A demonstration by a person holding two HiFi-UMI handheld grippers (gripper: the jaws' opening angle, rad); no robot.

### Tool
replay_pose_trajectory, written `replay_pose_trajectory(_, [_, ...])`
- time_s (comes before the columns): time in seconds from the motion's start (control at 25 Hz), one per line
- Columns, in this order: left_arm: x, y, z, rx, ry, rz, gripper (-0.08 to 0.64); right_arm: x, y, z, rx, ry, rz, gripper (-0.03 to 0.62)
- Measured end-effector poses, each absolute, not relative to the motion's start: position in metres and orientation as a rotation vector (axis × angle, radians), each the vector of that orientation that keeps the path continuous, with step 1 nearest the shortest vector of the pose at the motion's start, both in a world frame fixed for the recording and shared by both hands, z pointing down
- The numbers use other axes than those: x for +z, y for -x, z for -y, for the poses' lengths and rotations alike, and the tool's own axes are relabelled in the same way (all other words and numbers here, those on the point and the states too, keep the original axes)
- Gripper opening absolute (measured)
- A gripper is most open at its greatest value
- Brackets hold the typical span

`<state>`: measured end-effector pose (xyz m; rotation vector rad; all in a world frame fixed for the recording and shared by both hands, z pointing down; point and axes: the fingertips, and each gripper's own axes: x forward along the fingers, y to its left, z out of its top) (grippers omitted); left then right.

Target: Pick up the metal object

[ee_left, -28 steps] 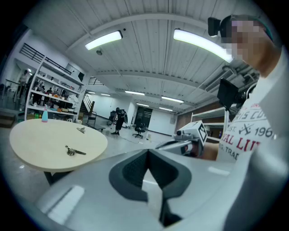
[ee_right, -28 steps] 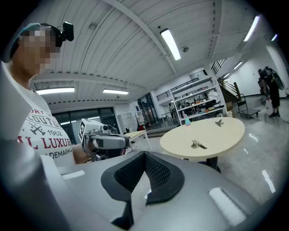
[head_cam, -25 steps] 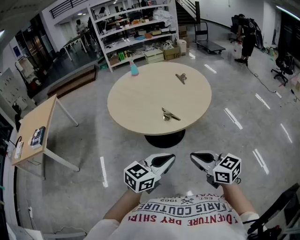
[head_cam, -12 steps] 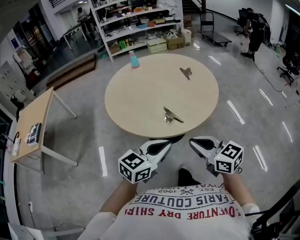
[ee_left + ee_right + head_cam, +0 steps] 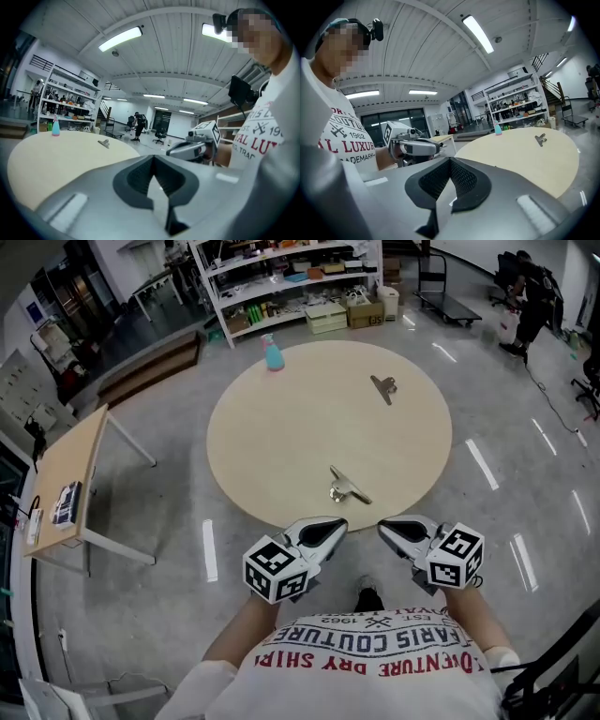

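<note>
Two metal clips lie on the round beige table (image 5: 281,446): the near clip (image 5: 347,487) sits close to the front edge, the far clip (image 5: 382,387) towards the back right. My left gripper (image 5: 334,524) and right gripper (image 5: 385,525) hover side by side just short of the table's front edge, below the near clip, both shut and empty. The left gripper view has its jaws (image 5: 153,160) together, with the far clip (image 5: 104,143) beyond. Over the joined jaws (image 5: 450,163) in the right gripper view, that clip (image 5: 541,138) shows again.
A blue spray bottle (image 5: 273,353) stands at the table's back left edge. A wooden desk (image 5: 66,486) stands to the left, and shelves (image 5: 281,277) with boxes line the back. A person (image 5: 532,287) is far off at the right.
The person has stepped closer to the table, so both grippers now hang nearer its front edge and the near clip. Both grippers have stayed shut.
</note>
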<state>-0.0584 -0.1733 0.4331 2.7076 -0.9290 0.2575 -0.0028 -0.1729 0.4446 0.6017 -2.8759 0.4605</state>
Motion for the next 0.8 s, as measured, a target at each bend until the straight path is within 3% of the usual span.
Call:
replay_pose_trajectory(0.16, [0.455, 0.054, 0.205, 0.403, -2.742, 0.947, 0.005, 0.452, -0.005, 0.2, 0.497, -0.599, 2.87, 0.0])
replay_pose_trajectory(0.44, [0.543, 0.056, 0.278, 0.769, -2.681, 0.956, 0.285, 0.478, -0.022, 0.233, 0.588, -0.628, 2.836, 0.0])
replay_pose_trajectory(0.56, [0.584, 0.062, 0.314, 0.83, -2.594, 0.979, 0.355, 0.487, -0.03, 0.248, 0.616, -0.641, 2.817, 0.0])
replay_pose_trajectory(0.8, [0.659, 0.078, 0.359, 0.929, -2.432, 0.98, 0.388, 0.507, -0.047, 0.275, 0.676, -0.674, 2.774, 0.0])
